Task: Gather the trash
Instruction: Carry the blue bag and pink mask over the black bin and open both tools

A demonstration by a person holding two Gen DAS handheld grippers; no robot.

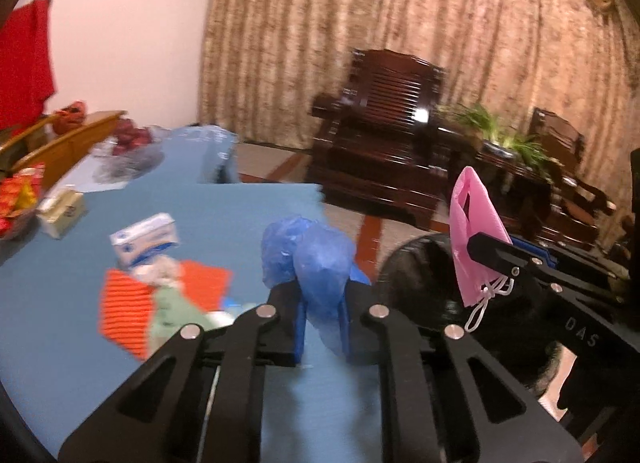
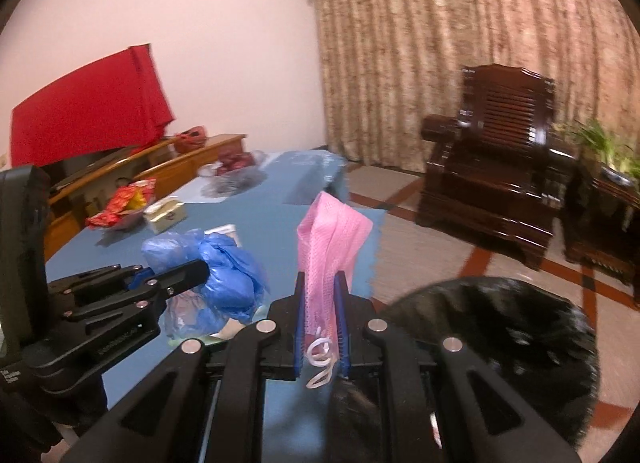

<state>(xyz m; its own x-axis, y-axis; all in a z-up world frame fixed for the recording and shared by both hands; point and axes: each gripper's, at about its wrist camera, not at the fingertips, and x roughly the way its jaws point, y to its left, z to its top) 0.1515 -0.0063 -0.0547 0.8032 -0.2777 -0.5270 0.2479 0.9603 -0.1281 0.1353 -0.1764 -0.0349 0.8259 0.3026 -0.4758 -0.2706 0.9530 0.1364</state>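
Note:
My left gripper (image 1: 322, 303) is shut on crumpled blue plastic (image 1: 312, 259), held above the blue table's right part. It also shows in the right wrist view (image 2: 204, 267) with the blue plastic (image 2: 228, 275). My right gripper (image 2: 322, 299) is shut on a pink face mask (image 2: 330, 251) with white ear loops, held over the table's right edge. The mask also shows in the left wrist view (image 1: 474, 235) with the right gripper (image 1: 480, 251). A black trash bag (image 2: 504, 327) gapes just below and right of the right gripper; it also shows in the left wrist view (image 1: 424, 283).
On the blue table (image 1: 224, 207) lie an orange striped wrapper (image 1: 128, 311), a crumpled tissue (image 1: 158, 269), a white-blue box (image 1: 144, 239), a pale box (image 1: 62, 211), snack packets (image 2: 120, 203) and a fruit bowl (image 2: 234, 167). A dark wooden armchair (image 2: 496, 175) stands beyond.

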